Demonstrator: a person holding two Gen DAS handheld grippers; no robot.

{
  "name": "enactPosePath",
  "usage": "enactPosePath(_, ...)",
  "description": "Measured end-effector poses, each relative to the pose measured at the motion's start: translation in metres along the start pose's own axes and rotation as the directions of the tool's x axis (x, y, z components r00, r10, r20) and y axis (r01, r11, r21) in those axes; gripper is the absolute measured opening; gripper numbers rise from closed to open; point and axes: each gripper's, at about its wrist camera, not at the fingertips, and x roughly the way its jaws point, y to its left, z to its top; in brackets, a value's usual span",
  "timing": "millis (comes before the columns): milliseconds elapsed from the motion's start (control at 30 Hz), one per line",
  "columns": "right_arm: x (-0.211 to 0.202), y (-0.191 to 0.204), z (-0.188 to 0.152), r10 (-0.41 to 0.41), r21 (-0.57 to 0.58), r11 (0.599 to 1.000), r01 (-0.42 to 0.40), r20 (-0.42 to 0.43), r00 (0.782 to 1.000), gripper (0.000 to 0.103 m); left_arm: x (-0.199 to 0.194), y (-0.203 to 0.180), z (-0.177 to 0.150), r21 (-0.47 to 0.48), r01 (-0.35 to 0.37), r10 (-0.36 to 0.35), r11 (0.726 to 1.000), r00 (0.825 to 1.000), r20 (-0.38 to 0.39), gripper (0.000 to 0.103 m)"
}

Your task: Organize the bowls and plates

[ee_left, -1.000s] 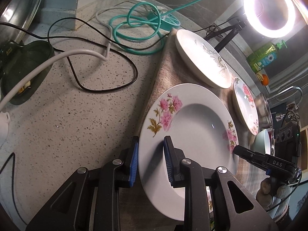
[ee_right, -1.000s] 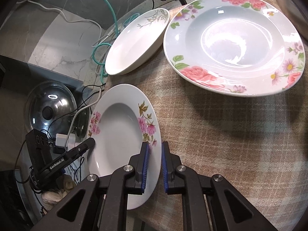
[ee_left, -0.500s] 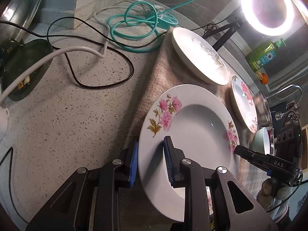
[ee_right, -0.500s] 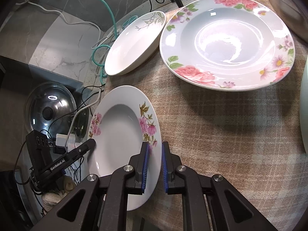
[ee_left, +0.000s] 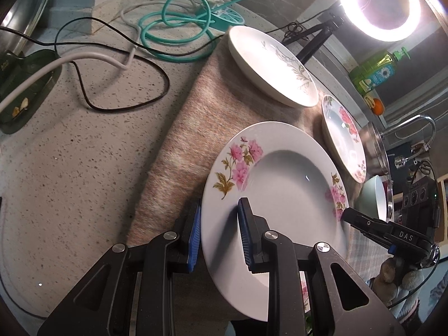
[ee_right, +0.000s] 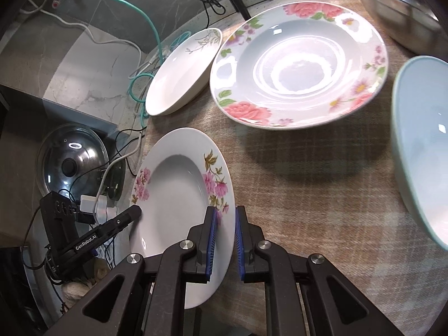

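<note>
Carrying one plate (ee_left: 280, 196) between two tongs.
Left tongs (ee_left: 219, 235) and right tongs (ee_right: 224, 238) each clamped opposite rims; rose plate (ee_right: 296, 64) lay ahead.

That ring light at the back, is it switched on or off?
On. The ring light glows bright white all round in the left wrist view, and its glare reflects off the big flowered plate.

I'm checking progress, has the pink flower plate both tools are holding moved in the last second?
Yes. In the right wrist view the pink flower plate now sits farther from the large rose plate, and a pale blue bowl has come into view at the right.
</note>
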Motion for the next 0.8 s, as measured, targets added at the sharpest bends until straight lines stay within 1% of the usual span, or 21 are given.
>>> enactPosePath(467,-0.029,-0.036,-0.016,-0.022,0.058,0.998,0.021,0.017,1.0,0.012,0.014,-0.04,-0.014,0.059,0.027,-0.024,0.998,0.999,-0.041,0.023)
enactPosePath(800,-0.045,-0.058,-0.021,-0.041,0.079,0.996,0.039,0.026,0.999,0.012,0.022,-0.059,-0.022,0.09,0.036,-0.031,0.995,0.998,-0.061,0.023)
